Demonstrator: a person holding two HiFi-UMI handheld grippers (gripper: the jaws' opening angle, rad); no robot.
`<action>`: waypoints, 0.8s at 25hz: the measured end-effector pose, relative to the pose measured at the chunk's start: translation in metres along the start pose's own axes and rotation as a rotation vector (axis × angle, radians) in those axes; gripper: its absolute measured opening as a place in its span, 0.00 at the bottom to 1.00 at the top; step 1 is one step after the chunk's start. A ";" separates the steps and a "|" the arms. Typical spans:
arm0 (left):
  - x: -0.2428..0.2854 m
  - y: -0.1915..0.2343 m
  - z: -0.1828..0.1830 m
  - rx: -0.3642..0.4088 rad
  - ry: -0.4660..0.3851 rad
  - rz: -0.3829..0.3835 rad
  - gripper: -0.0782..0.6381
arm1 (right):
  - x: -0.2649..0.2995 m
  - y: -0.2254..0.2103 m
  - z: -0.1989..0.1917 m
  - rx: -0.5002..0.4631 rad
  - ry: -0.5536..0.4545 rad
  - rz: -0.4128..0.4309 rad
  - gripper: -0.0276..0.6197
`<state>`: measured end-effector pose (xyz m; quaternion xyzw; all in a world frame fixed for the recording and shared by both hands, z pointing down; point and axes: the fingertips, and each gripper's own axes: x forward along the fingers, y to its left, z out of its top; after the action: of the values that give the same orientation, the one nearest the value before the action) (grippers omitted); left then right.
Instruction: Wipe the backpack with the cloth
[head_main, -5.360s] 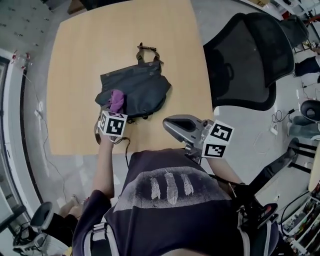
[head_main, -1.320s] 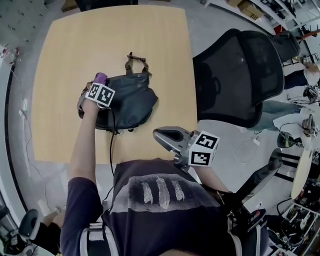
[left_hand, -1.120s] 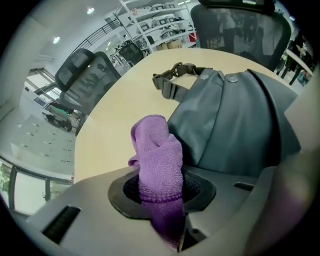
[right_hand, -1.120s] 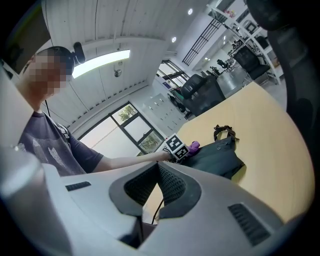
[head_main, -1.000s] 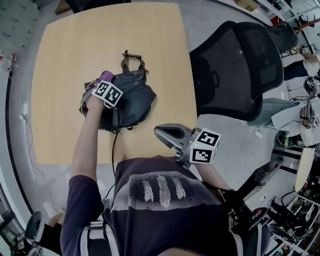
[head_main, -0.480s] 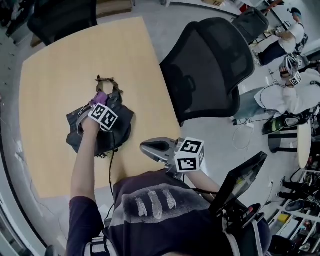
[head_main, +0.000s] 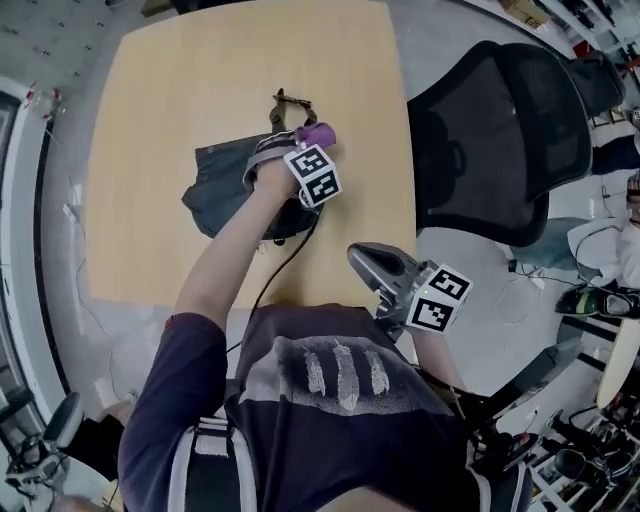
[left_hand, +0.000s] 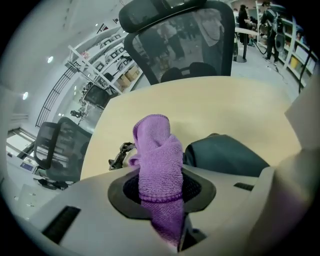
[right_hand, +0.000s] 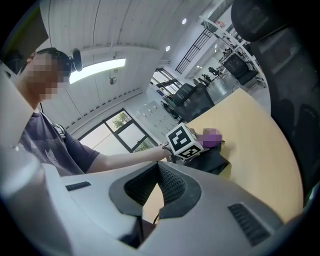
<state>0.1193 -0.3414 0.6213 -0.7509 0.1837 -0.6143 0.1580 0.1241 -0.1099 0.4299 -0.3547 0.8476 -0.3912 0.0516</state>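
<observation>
A dark grey backpack (head_main: 232, 183) lies on the wooden table (head_main: 160, 90), its strap buckle (head_main: 292, 101) pointing to the far edge. My left gripper (head_main: 313, 148) is over the bag's far right corner, shut on a purple cloth (head_main: 319, 134). In the left gripper view the cloth (left_hand: 157, 150) stands bunched up between the jaws, with the backpack (left_hand: 225, 156) just right of it. My right gripper (head_main: 385, 270) hangs shut and empty at the near table edge, away from the bag. The right gripper view shows the backpack (right_hand: 214, 161) and cloth (right_hand: 213, 136) ahead.
A black mesh office chair (head_main: 500, 130) stands close to the table's right edge. A black cable (head_main: 285, 255) runs from the left gripper back across the near table edge. Bare tabletop surrounds the bag on the left and far sides.
My left gripper has carried the cloth across the backpack, from its left side to its far right corner near the strap. The right gripper has stayed at the near edge.
</observation>
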 end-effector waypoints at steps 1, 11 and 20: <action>-0.005 -0.002 0.002 -0.021 -0.023 -0.011 0.27 | 0.003 0.000 0.000 0.002 0.001 0.003 0.05; -0.062 0.032 -0.231 -0.683 0.129 0.011 0.27 | 0.030 0.010 -0.008 -0.012 0.061 0.061 0.05; -0.047 0.000 -0.273 -0.698 0.229 0.032 0.27 | 0.050 0.026 -0.014 -0.033 0.105 0.084 0.05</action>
<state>-0.1567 -0.3227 0.6333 -0.6830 0.4104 -0.5923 -0.1197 0.0673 -0.1223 0.4310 -0.2987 0.8696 -0.3928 0.0175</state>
